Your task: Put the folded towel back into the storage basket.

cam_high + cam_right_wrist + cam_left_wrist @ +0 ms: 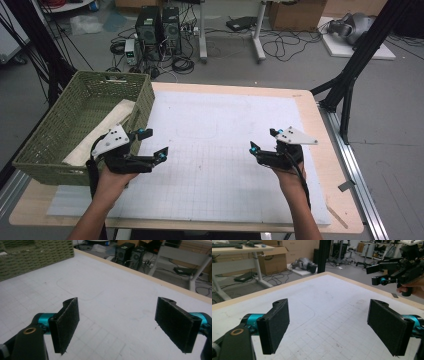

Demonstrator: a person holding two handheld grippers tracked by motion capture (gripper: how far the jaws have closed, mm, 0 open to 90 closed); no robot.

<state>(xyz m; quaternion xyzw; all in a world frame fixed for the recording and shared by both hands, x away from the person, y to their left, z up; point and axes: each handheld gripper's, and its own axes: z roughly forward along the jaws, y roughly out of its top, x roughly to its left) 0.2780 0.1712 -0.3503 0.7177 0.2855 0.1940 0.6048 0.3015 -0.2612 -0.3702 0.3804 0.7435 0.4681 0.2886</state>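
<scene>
Above the white grid mat (pixel 215 150), my left gripper (pixel 153 144) is held open near the mat's left side, close to the green woven basket (pixel 60 125). A cream cloth (pixel 107 125) lies folded inside the basket. My right gripper (pixel 266 140) is open too, over the mat's right side. In the left gripper view, my left gripper (pixel 332 327) has its black pads (pixel 275 327) wide apart with nothing between them, and the right gripper (pixel 397 272) shows farther off. The right gripper (pixel 120 323) in its own view is open and empty over the mat, with the basket (pixel 32 255) at top left.
The basket stands on the table's left edge, partly over the mat. The wooden table (pixel 320 130) rims the mat. Beyond it on the floor are computer towers (pixel 160 27), cables, a desk leg (pixel 257 30) and a black frame post (pixel 360 55) at right.
</scene>
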